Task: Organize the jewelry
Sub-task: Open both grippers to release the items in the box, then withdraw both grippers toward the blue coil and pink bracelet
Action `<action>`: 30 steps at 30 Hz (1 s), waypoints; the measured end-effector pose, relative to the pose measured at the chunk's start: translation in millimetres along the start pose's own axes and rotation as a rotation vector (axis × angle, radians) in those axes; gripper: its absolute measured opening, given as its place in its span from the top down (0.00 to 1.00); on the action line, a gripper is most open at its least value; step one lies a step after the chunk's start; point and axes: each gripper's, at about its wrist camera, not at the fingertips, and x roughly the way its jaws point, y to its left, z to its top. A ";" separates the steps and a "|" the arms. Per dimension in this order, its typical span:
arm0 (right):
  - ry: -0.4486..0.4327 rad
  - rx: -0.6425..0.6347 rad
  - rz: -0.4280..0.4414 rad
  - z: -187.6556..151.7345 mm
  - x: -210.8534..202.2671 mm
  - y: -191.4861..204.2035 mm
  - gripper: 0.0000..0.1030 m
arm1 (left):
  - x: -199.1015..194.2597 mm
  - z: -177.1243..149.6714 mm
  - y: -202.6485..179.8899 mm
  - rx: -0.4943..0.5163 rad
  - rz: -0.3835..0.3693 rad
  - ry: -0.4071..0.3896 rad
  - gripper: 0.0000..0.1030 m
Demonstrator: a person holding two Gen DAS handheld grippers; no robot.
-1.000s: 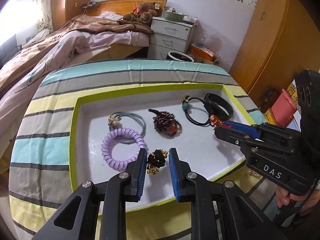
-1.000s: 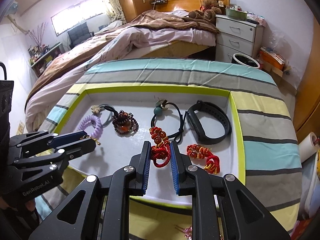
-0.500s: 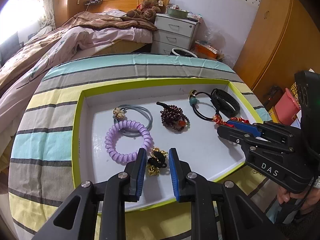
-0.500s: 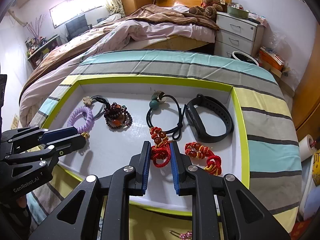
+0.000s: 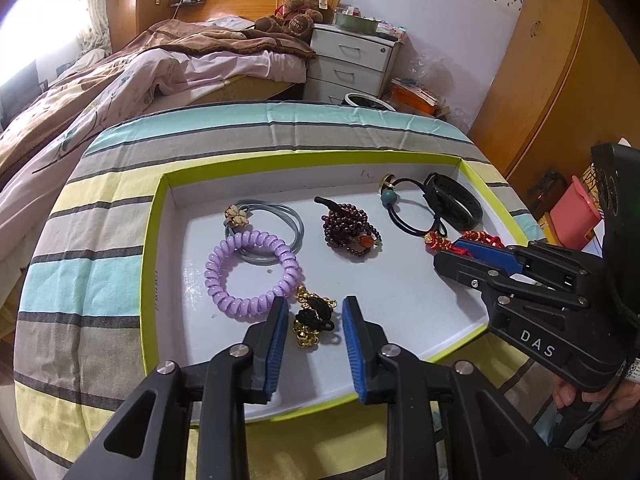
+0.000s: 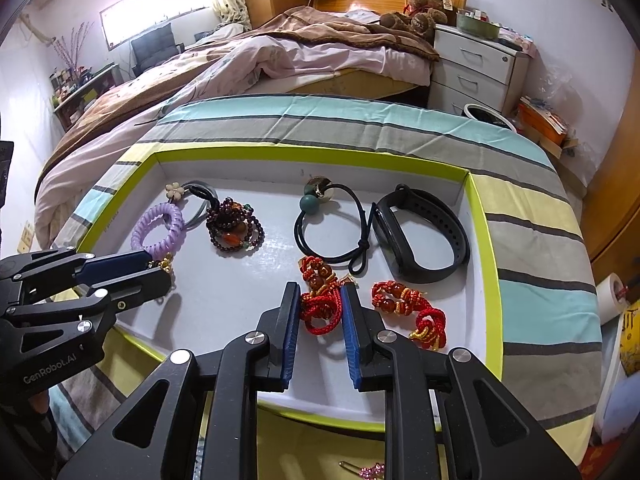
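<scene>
A white tray with a lime-green rim [image 5: 149,240] [image 6: 486,280] lies on the striped table. My left gripper [image 5: 314,312] is open, its pads either side of a black-and-gold bracelet [image 5: 312,316] lying on the tray floor. My right gripper [image 6: 320,304] is open around a red knotted bracelet [image 6: 320,300], which also rests on the tray. A second red bracelet [image 6: 412,312] lies just to its right. The tray also holds a purple coil band [image 5: 250,274], a grey hair tie with a flower [image 5: 264,220], a dark bead bracelet [image 5: 352,232], a black hair tie [image 6: 332,232] and a black wristband [image 6: 420,236].
A pink hair clip [image 6: 368,470] lies on the cloth in front of the tray. A bed [image 6: 280,60] and a white drawer unit [image 6: 476,68] stand behind the table. A wooden wardrobe [image 5: 560,92] is to the right.
Both grippers have drawn back slightly toward the tray's near edge and their jaws have widened. The black-and-gold bracelet and the red bracelet now lie free on the tray floor.
</scene>
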 end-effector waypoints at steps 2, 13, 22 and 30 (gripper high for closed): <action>-0.001 0.001 -0.004 0.4 -0.2 0.9 0.77 | -0.5 -0.3 -0.8 -0.001 0.003 -0.002 0.68; -0.028 0.016 -0.008 2.7 -6.7 -1.1 0.72 | -11.4 -1.2 -6.1 0.003 -0.006 -0.024 0.63; -0.054 0.031 -0.003 -0.3 -20.6 -1.9 0.72 | -28.3 -7.0 -8.8 -0.005 -0.003 -0.048 0.61; -0.095 0.050 0.015 -11.6 -44.9 -3.6 0.71 | -52.7 -22.3 -14.0 -0.016 0.008 -0.080 0.60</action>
